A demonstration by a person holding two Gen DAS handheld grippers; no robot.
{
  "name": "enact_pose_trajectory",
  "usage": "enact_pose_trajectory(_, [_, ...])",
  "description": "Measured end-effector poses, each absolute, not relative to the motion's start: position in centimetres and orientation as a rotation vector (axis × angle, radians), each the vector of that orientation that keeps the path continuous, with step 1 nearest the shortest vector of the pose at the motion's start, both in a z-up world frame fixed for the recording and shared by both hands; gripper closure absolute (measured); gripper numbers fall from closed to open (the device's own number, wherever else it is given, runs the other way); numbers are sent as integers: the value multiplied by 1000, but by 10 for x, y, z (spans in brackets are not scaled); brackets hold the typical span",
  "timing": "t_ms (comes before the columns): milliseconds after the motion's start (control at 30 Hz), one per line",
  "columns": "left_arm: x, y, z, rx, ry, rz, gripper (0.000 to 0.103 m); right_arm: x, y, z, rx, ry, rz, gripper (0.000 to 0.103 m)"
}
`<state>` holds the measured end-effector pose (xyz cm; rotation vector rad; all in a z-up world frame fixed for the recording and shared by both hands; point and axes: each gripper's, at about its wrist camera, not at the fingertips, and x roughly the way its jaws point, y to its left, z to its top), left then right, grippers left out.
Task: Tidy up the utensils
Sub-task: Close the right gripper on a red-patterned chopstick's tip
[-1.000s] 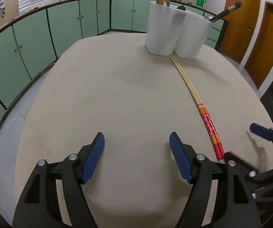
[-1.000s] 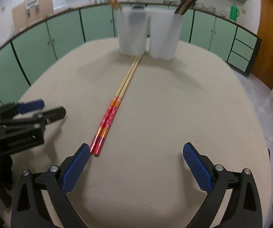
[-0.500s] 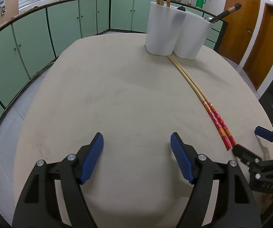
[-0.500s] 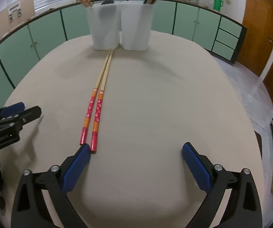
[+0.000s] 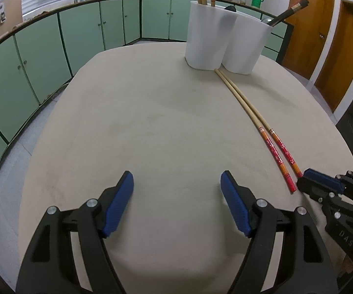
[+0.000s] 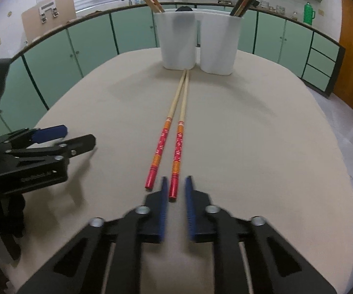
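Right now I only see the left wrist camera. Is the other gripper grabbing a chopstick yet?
Observer: Not quite. The right gripper has one chopstick with its red end between the fingers, and a gap shows beside it.
Operator: Where's the second one?
Observer: The other chopstick lies on the table just outside the near finger, on the side toward your gripper, so it is not being picked up.
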<state>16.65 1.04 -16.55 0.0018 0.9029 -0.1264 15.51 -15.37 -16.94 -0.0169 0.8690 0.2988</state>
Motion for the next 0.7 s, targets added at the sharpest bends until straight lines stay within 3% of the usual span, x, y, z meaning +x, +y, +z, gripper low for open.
enact_pose_trajectory(567, [156, -64, -155, 43, 862, -239, 33, 147, -220, -172, 99, 861, 158, 97])
enact_pose_trajectory(700, [159, -78, -165, 65, 897, -249, 39, 148, -229, -172, 119, 862, 149, 97])
